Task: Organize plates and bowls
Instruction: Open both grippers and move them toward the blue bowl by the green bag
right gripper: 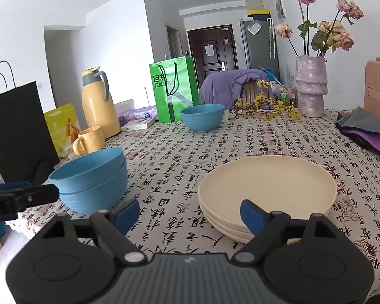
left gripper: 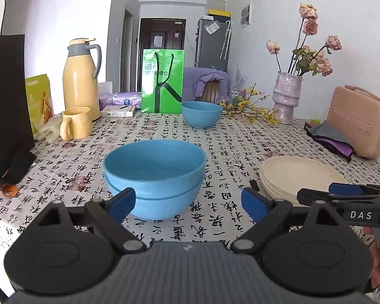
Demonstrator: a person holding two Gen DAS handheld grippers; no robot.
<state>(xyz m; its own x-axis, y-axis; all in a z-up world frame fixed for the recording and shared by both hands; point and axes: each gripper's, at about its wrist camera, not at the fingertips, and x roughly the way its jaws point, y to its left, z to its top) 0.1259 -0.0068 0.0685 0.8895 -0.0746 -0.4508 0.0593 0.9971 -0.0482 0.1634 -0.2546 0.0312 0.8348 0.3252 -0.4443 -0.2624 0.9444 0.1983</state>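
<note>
Both grippers, left (left gripper: 188,202) and right (right gripper: 190,214), sit spread wide, holding nothing. The lone blue bowl (left gripper: 202,113) far back means reaching over the bowl stack (left gripper: 154,177), easy to knock.

I see a table under a white cloth printed with black calligraphy (left gripper: 215,136). On it sit two nested blue bowls (left gripper: 154,177), a single blue bowl (left gripper: 201,113), stacked cream plates (right gripper: 266,192), a yellow mug (left gripper: 76,122), a yellow thermos jug (left gripper: 81,78), a green paper bag (left gripper: 163,81) and a lilac ceramic vase (left gripper: 286,96).
</note>
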